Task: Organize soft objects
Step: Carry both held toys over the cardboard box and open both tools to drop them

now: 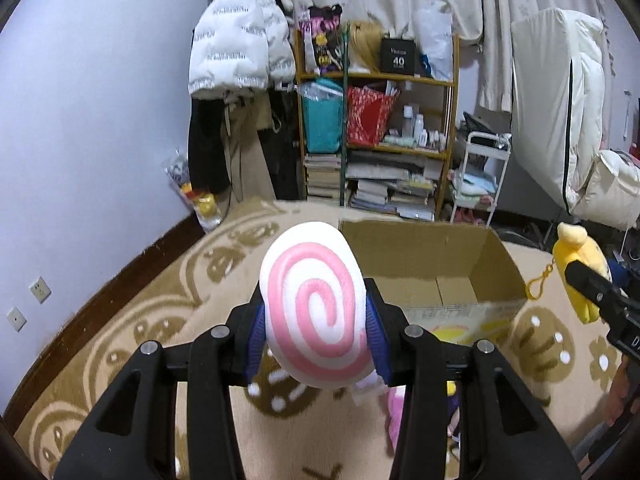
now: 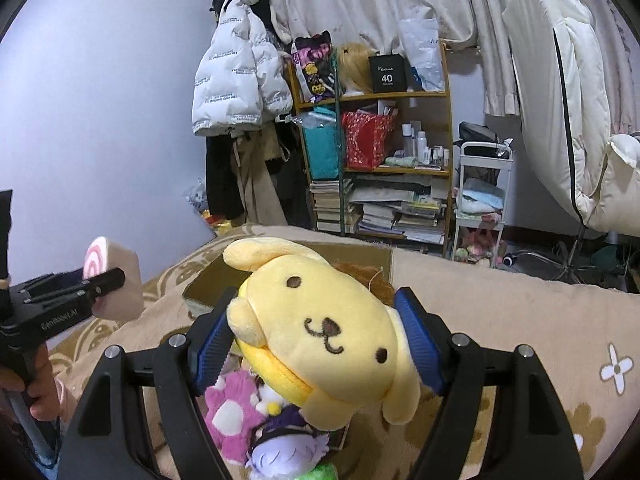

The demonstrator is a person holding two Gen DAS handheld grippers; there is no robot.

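Plush swirl cushion pinched in left tool, fuzzy yellow dog toy squeezed in right tool.

The swirl plush was white with a pink spiral. The dog plush was pale yellow with dark brown eyes and a brown stitched mouth; a yellow clip hung from it. Both grippers were black, their pads ribbed blue. The carpet was cream with tan-gold motifs dotted white. The cardboard box was brown. A flower plush was magenta and white, and another plush was lavender. A black box bore a white 40.
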